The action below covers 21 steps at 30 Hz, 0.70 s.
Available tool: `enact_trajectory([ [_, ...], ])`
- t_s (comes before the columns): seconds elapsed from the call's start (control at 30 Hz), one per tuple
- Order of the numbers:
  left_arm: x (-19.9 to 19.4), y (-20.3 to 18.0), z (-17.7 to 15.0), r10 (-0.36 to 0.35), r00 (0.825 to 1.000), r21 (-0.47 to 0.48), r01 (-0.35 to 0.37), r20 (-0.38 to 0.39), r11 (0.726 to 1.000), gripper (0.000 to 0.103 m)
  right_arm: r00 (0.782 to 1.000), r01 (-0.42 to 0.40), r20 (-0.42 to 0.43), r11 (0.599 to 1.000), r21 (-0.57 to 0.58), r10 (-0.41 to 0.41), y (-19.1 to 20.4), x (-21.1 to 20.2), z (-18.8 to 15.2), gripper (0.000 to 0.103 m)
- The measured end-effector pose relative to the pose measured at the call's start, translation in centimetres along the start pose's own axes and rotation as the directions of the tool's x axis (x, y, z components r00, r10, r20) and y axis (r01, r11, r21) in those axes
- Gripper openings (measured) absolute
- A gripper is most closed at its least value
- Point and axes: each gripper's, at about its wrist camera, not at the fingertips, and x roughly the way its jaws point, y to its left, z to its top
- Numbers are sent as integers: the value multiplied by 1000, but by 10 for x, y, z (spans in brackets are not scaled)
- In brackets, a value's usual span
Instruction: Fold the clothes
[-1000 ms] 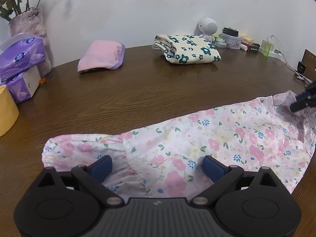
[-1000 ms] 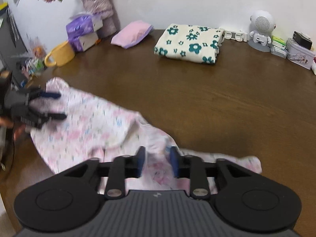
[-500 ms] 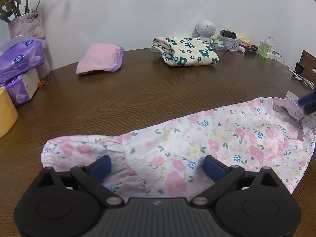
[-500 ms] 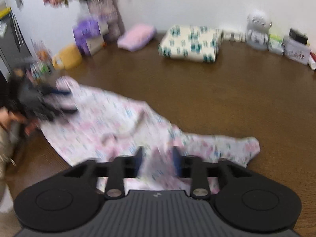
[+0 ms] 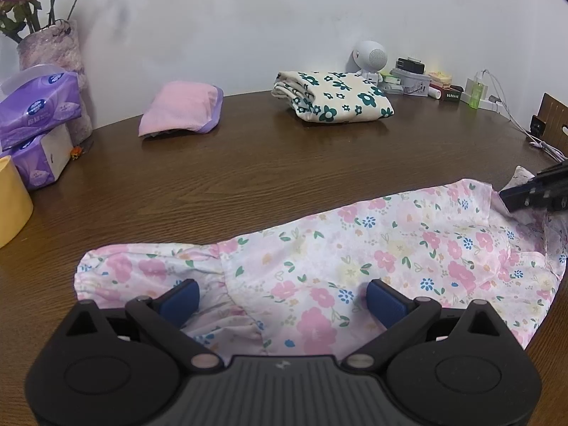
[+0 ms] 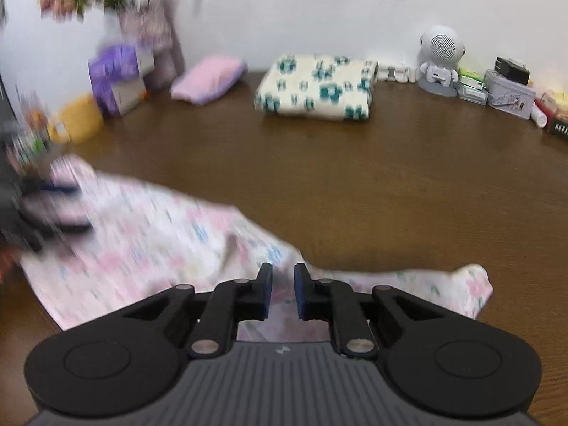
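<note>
Garment of thin white cloth printed with pink and blue flowers (image 5: 355, 248) is lying spread across the near part of the round dark-brown wooden table (image 5: 248, 177). The left gripper (image 5: 282, 293) is hovering over its gathered left end with jaws released wide and cloth beneath the blue pads (image 5: 385, 298), none pinched. The right gripper (image 6: 283, 289) is closing its jaws over the garment's opposite end; a narrow gap is still showing between the pads, with fabric lying under and between them, not yet pressed. Compared with a second ago, the right gripper is sitting lower and nearer the cloth, its view is now blurred, and the left gripper is unchanged. The garment's near edge is running close to the table rim. Bare wood is lying open behind it, up to the folded cream cloth with green flowers (image 5: 333, 97) and the folded pink cloth (image 5: 181, 108) by the wall.
</note>
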Motion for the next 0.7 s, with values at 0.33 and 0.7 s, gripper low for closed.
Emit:
enact_trajectory([
  [0.33,-7,4,-5,1,1000,0,-1,0,1000,101,997,65,42,997,-45,-63,11,-4,-10,12],
  [0.7,-36,22,-16,29,999,-22,-30,-27,999,100,992,113,59,993,39,-115,-10,-27,-22,14],
])
